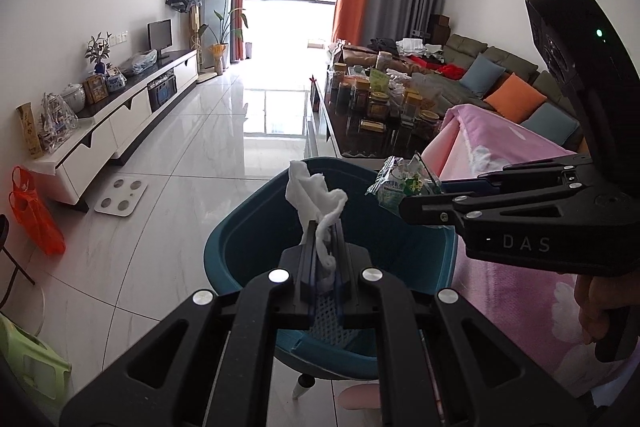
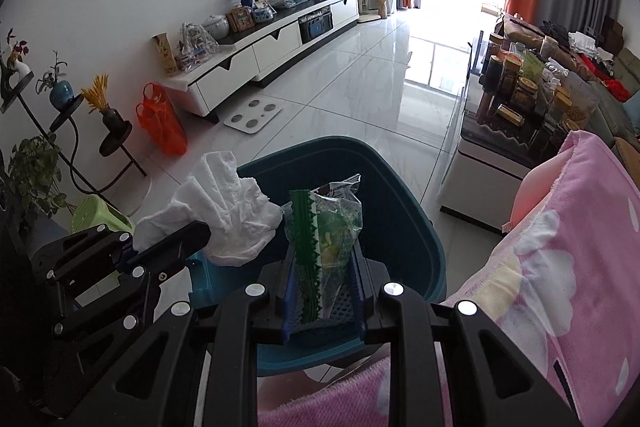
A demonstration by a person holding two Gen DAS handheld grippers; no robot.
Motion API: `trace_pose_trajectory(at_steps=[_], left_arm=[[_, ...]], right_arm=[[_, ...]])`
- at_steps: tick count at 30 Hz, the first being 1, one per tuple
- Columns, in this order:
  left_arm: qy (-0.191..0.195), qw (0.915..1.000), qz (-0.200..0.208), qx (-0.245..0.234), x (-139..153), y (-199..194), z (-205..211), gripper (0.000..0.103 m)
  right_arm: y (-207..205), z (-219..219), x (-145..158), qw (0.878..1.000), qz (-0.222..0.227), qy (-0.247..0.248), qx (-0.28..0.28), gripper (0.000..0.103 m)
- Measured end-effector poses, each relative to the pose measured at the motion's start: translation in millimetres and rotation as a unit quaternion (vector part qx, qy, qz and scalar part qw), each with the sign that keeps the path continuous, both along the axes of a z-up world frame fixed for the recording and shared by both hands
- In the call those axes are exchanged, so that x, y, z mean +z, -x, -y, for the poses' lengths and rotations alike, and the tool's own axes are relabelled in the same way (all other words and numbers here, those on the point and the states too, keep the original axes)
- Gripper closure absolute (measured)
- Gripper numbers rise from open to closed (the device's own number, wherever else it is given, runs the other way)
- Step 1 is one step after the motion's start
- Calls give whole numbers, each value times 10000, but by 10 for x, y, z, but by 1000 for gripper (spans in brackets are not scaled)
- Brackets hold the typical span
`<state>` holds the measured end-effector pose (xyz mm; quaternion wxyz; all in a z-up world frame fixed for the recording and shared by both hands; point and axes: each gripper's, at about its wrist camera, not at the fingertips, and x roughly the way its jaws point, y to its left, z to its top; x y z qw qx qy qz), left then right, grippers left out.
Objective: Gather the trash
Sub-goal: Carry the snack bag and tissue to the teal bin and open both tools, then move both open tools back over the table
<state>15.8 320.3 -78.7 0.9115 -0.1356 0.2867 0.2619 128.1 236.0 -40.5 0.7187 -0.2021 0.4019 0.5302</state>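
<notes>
A teal plastic bin [image 1: 256, 243] [image 2: 404, 227] stands on the tiled floor beside the pink-covered furniture. My left gripper [image 1: 325, 227] is shut on a crumpled white tissue [image 1: 314, 193] [image 2: 224, 215], held above the bin's opening. My right gripper [image 2: 324, 259] is shut on a green and clear snack wrapper [image 2: 326, 227] [image 1: 400, 183], also over the bin. In the left wrist view the right gripper [image 1: 404, 205] reaches in from the right, and a hand [image 1: 596, 307] grasps its handle. In the right wrist view the left gripper [image 2: 208, 231] comes in from the left.
A pink blanket [image 1: 516, 279] [image 2: 560, 267] covers the furniture at the right. Behind it a dark coffee table [image 1: 384, 123] is crowded with jars. A white scale [image 1: 120, 197], an orange bag [image 1: 36, 215], a green stool [image 1: 28, 363] and a plant stand [image 2: 72, 135] sit along the left.
</notes>
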Motion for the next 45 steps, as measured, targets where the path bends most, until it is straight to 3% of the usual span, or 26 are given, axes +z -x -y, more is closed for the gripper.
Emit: trace_pose_trajectory(at_steps=[12,17,19,21,27,31,39,45], left_arm=[[84,9997,-231,7,-262,-253,-158,88],[56,9998,-158,49,-251,-243,-137,70],[24,9999,-108,79,-226,-212,-124,60],[2,9999,-30,147,-184,-188,-119,49],[-77,9991,211,370,-56,37,-73,25],[-170,9974,431,547,85,227,-30,8],[-373,9932,793,762,398,455,100,6],[-416,9923,978,631,605,448,350,6]], right_arm=[[-77,-179,-157,9994,-73,345,-17,75],[-128,-133,-140,9995,-175,234,-110,52],[-143,-112,-113,9996,-179,166,-128,51],[-158,-104,-95,9996,-220,139,-147,40],[-152,19,43,9992,-277,-188,-228,37],[-94,173,219,9982,-144,-511,-292,22],[-7,703,475,9915,30,-1177,-560,8],[75,1233,631,9839,240,-1544,-862,7]])
